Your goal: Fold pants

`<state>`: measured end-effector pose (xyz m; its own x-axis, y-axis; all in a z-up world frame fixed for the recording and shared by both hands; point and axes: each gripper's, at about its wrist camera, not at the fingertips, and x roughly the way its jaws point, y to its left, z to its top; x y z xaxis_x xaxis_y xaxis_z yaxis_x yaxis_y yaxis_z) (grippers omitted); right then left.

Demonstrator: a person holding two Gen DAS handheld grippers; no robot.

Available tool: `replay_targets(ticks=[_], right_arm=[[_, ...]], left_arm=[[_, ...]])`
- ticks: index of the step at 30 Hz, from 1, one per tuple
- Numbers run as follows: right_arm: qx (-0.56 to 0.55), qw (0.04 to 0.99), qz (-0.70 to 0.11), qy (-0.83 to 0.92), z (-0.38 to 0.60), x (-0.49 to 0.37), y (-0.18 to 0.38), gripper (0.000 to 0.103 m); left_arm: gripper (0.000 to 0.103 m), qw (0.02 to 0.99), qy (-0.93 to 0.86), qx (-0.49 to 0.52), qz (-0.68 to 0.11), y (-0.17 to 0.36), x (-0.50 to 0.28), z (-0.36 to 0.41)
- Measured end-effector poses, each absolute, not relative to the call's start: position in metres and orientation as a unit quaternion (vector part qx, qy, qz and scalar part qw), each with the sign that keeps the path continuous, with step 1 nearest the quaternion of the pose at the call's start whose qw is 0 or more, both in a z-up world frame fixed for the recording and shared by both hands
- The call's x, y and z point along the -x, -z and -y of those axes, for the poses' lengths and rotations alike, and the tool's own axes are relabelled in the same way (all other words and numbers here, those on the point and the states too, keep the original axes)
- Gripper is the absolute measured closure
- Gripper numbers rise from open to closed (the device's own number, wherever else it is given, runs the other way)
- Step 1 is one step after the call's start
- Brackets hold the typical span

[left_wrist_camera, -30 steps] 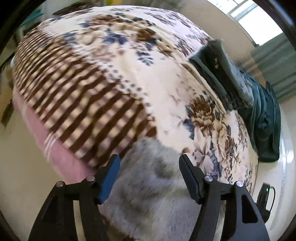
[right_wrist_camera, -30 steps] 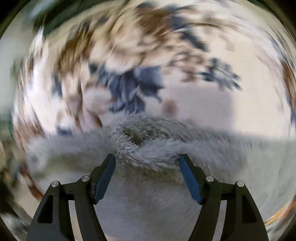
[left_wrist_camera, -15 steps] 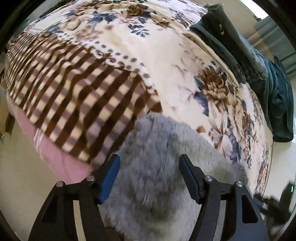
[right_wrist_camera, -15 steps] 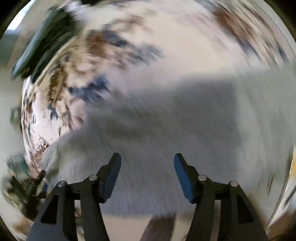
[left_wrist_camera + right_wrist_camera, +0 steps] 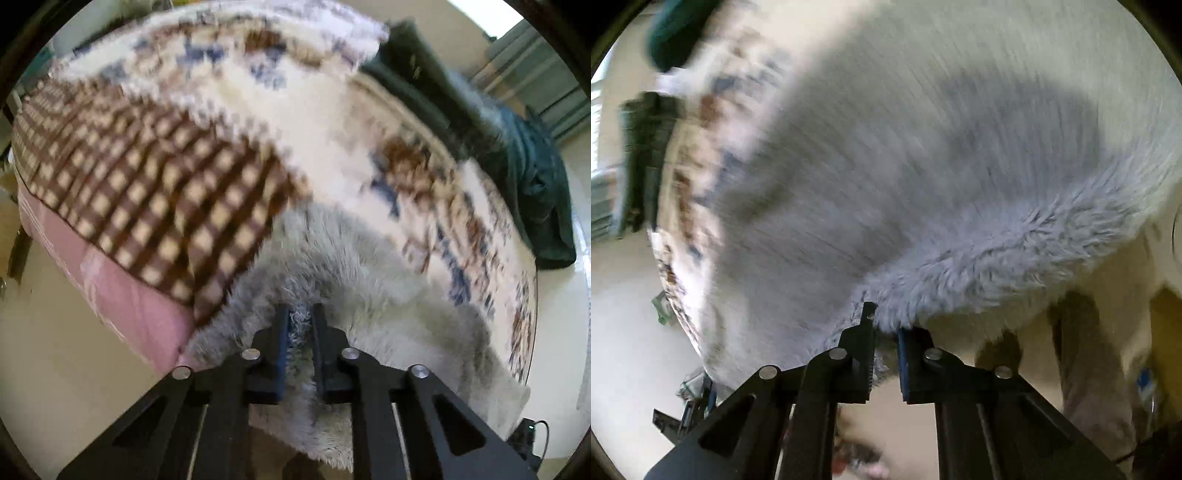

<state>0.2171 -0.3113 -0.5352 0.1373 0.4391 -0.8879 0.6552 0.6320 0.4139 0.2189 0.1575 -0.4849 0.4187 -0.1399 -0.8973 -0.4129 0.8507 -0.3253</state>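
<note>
Both jaws just closed: left tool (image 5: 300,325) now pinching the near edge of the grey fluffy pants (image 5: 354,280) on the floral bed cover (image 5: 325,122), right tool (image 5: 886,325) likewise nipping its fuzzy hem. Probably ready to lift for folding.

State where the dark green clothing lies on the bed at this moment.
In the left wrist view the dark green clothing lies at the upper right, draped over the far edge of the floral blanket, well beyond the grey fluffy pants.
</note>
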Motion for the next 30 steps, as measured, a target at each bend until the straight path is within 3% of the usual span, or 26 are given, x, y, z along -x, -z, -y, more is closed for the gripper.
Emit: replay_targets(ticks=[3, 6, 8, 9, 10, 11, 13, 14, 16, 17, 18, 21, 22, 27, 30], right_arm=[[-0.382, 0.686, -0.615, 0.076, 0.321, -0.228, 0.495, 0.093], [-0.362, 0.68, -0.633, 0.077, 0.33, -0.232, 0.493, 0.093], [-0.358, 0.659, -0.656, 0.083, 0.321, -0.228, 0.51, 0.093], [-0.364, 0.645, -0.666, 0.084, 0.32, -0.225, 0.52, 0.093], [-0.375, 0.627, -0.677, 0.083, 0.317, -0.22, 0.532, 0.091], [-0.386, 0.612, -0.685, 0.085, 0.318, -0.214, 0.541, 0.088], [-0.409, 0.586, -0.693, 0.092, 0.315, -0.207, 0.563, 0.07], [-0.428, 0.579, -0.687, 0.095, 0.318, -0.2, 0.567, 0.069], [-0.441, 0.573, -0.684, 0.096, 0.316, -0.196, 0.577, 0.069], [-0.441, 0.576, -0.681, 0.101, 0.317, -0.193, 0.577, 0.069], [-0.439, 0.582, -0.677, 0.101, 0.318, -0.19, 0.577, 0.069], [-0.424, 0.608, -0.664, 0.098, 0.311, -0.191, 0.565, 0.089], [-0.417, 0.62, -0.658, 0.092, 0.307, -0.191, 0.557, 0.089], [-0.352, 0.617, -0.694, 0.116, 0.303, -0.189, 0.562, 0.089], [-0.382, 0.574, -0.715, 0.112, 0.31, -0.18, 0.588, 0.088]], left_arm=[[0.094, 0.818, -0.099, 0.247, -0.51, 0.466, -0.219, -0.171], [0.09, 0.805, -0.108, 0.288, -0.507, 0.468, -0.212, -0.191], [0.063, 0.786, -0.101, 0.323, -0.518, 0.479, -0.206, -0.199], [0.035, 0.779, -0.102, 0.329, -0.524, 0.486, -0.203, -0.199], [0.026, 0.774, -0.102, 0.336, -0.527, 0.492, -0.199, -0.199], [0.026, 0.77, -0.097, 0.345, -0.527, 0.497, -0.196, -0.199], [0.026, 0.756, -0.097, 0.345, -0.547, 0.51, -0.197, -0.194], [0.026, 0.749, -0.101, 0.343, -0.557, 0.517, -0.199, -0.191], [0.028, 0.743, -0.103, 0.342, -0.566, 0.533, -0.203, -0.184], [0.036, 0.745, -0.098, 0.338, -0.566, 0.538, -0.205, -0.181], [0.066, 0.75, -0.093, 0.331, -0.564, 0.542, -0.207, -0.178], [0.082, 0.77, -0.087, 0.322, -0.544, 0.533, -0.205, -0.177], [0.094, 0.78, -0.09, 0.319, -0.531, 0.524, -0.201, -0.178], [0.095, 0.792, -0.118, 0.3, -0.519, 0.513, -0.192, -0.2], [0.095, 0.775, -0.138, 0.308, -0.534, 0.527, -0.191, -0.212]])
